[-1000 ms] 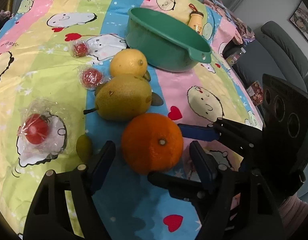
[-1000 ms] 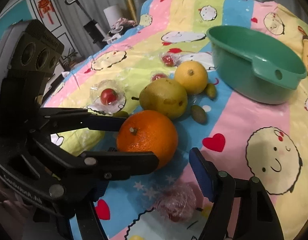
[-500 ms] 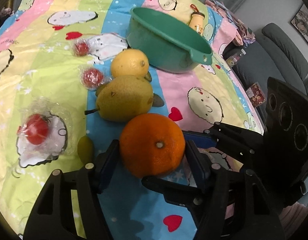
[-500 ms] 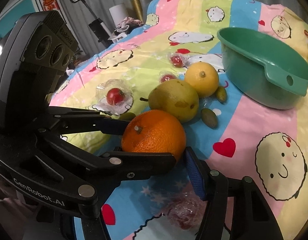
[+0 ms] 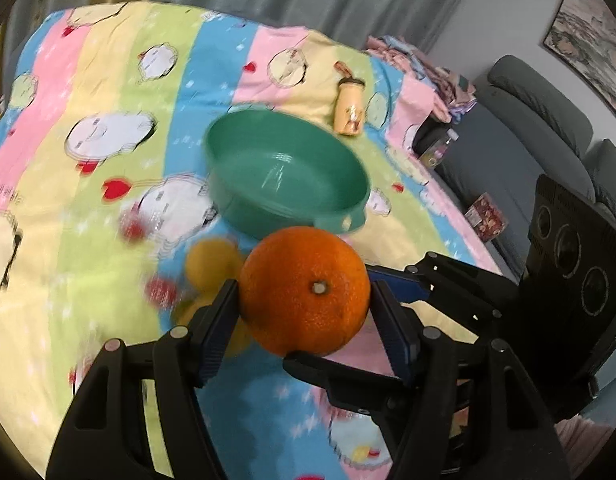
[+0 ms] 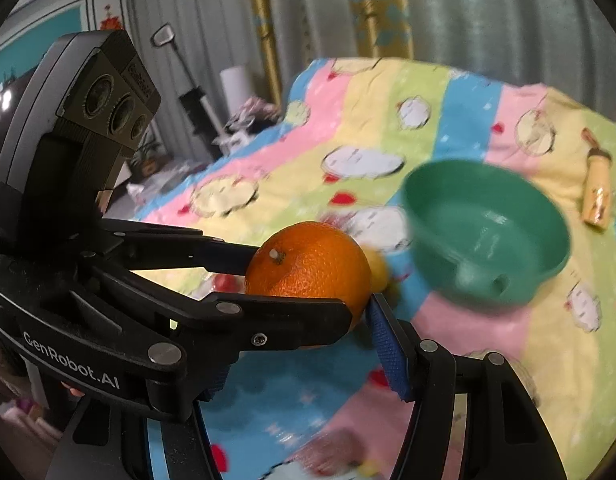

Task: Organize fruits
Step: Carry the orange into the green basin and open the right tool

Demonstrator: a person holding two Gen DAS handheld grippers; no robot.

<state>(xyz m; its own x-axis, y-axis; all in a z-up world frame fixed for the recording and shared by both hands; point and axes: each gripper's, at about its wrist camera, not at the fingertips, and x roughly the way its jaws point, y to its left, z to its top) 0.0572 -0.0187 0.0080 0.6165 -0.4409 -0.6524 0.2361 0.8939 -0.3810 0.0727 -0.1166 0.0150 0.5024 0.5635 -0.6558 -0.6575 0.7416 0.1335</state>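
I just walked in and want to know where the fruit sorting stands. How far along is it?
Nothing is sorted yet: the green bowl holds no fruit. In hand: the orange, held off the cloth between the left gripper and the right gripper. Left: the yellow fruit and wrapped red ones on the cloth.

Each wrist view looks forward and down along its own claw, close over the bed; both share the orange (image 5: 306,290) and green bowl (image 5: 286,184).
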